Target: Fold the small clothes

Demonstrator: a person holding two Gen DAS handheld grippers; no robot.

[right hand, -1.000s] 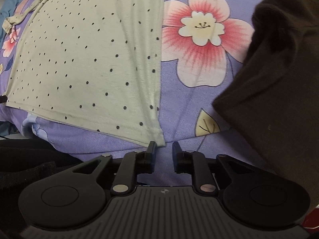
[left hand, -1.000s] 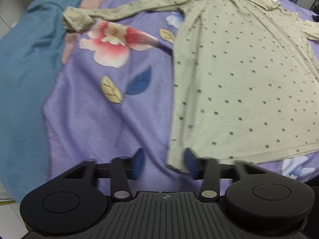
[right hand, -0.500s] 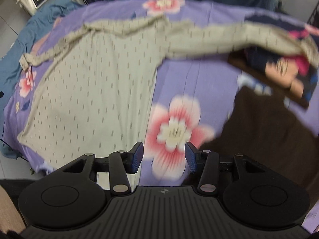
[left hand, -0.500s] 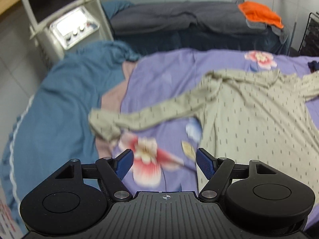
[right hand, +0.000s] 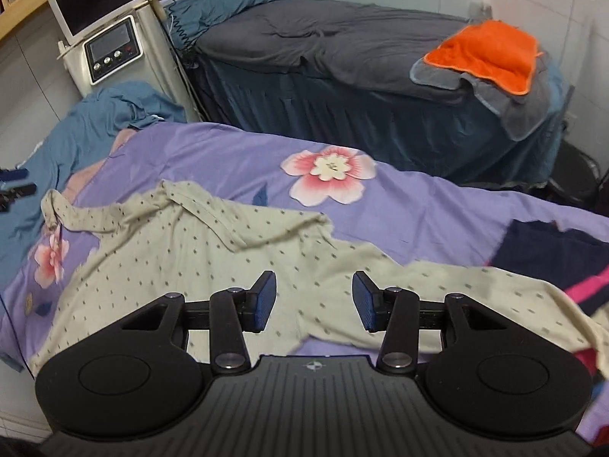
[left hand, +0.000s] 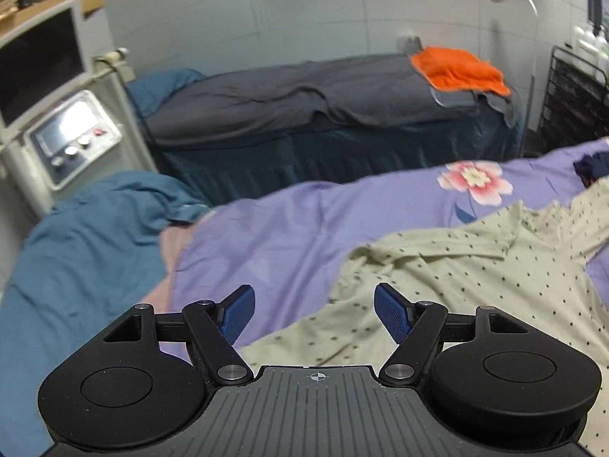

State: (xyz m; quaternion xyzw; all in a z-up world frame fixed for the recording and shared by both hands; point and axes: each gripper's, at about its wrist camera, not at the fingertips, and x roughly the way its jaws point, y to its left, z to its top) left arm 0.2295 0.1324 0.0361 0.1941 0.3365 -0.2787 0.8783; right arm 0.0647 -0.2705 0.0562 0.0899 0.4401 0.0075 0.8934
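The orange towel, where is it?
In the right wrist view the orange towel lies upper right, on a grey cloth at the far bed's right end.

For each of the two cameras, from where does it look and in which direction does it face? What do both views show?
Left wrist: sits on the left gripper, looking along its open jaws over the beige dotted long-sleeved shirt on the purple floral bedsheet; only the gripper shows.
Right wrist: sits on the right gripper, jaws open above the shirt, facing the same way; only the gripper shows, plus a dark navy garment.
Shared: shirt, bedsheet, grey-covered bed, orange towel, white machine with screen.
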